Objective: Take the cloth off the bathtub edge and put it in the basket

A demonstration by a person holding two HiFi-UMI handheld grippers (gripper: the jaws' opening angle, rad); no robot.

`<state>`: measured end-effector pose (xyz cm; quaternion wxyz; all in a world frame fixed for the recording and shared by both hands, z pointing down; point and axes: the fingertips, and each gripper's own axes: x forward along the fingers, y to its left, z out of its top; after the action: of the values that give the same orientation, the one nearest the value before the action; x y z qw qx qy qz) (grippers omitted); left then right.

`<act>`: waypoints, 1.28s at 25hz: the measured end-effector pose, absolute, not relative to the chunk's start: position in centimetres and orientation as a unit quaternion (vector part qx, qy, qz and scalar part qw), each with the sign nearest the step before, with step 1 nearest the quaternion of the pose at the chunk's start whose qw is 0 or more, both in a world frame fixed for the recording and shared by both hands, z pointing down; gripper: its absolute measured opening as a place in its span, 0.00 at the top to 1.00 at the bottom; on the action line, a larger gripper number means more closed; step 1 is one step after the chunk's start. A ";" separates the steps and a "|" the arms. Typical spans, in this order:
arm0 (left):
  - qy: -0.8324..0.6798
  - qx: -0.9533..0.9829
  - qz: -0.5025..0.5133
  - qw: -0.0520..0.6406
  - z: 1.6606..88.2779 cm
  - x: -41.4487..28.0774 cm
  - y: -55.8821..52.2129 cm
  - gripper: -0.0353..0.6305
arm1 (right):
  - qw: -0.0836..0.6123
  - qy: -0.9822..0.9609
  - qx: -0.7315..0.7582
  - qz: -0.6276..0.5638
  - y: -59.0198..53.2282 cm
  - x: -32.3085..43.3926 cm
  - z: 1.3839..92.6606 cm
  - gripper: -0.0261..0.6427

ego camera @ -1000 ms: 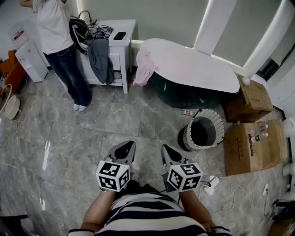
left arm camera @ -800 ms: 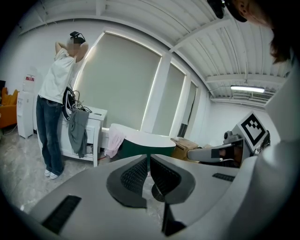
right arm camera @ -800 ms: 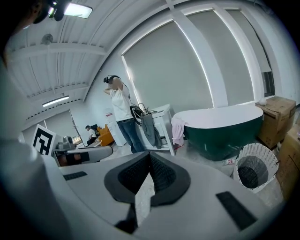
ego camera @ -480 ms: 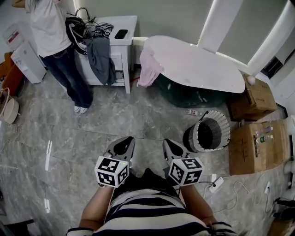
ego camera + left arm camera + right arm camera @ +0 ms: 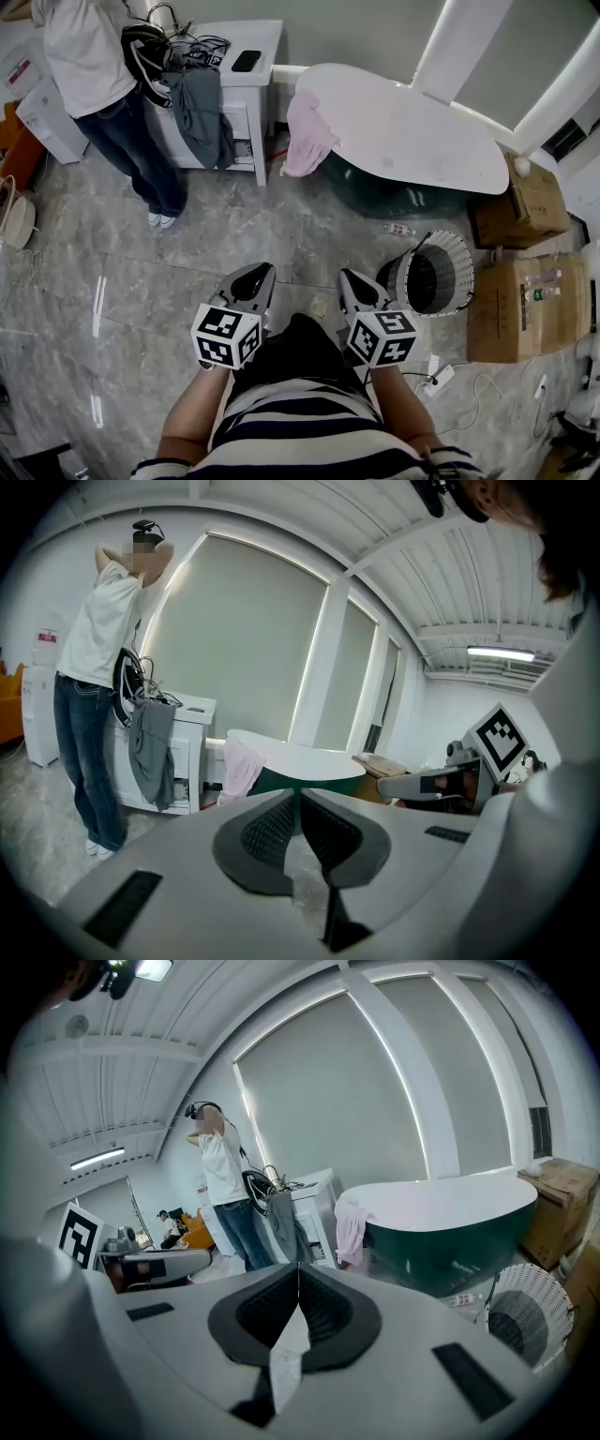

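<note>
A pink cloth (image 5: 307,133) hangs over the left end of the dark green bathtub (image 5: 412,131), which has a white rim. It shows too in the left gripper view as the cloth (image 5: 240,771) and in the right gripper view as the cloth (image 5: 351,1232). The white slatted basket (image 5: 429,274) stands on the floor in front of the tub, right of my grippers; the basket (image 5: 525,1314) has a dark inside. My left gripper (image 5: 255,272) and right gripper (image 5: 351,277) are held side by side over the floor, well short of the tub, both shut with nothing in them.
A person in a white top and jeans (image 5: 103,84) stands at the far left beside a white cabinet (image 5: 234,94) with a grey garment (image 5: 202,117), cables and a phone. Cardboard boxes (image 5: 525,291) sit right of the basket. A power strip with cables (image 5: 441,375) lies on the marble floor.
Both grippers and the head view have moved forward toward the bathtub; tub, cloth and basket appear closer and lower in the picture. The jaws stayed shut.
</note>
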<state>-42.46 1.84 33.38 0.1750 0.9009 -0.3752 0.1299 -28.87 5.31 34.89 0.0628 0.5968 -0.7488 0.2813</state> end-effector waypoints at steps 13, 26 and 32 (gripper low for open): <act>-0.404 0.886 0.139 0.183 34.9 -36.9 -11.0 0.90 | 0.086 -0.782 0.547 0.286 -8.1 -24.0 36.5 0.92; -0.403 0.884 0.168 0.169 37.0 -31.7 -20.6 0.90 | 0.092 -0.786 0.528 0.308 -16.8 -20.2 39.0 0.92; -0.404 0.884 0.183 0.150 38.2 -30.9 -25.3 0.90 | 0.077 -0.780 0.539 0.307 -20.0 -18.7 39.4 0.92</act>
<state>-30.88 -25.31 38.17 0.1496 0.8836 -0.4042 0.1828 -18.75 -19.99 39.40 0.0774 0.5390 -0.7805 0.3072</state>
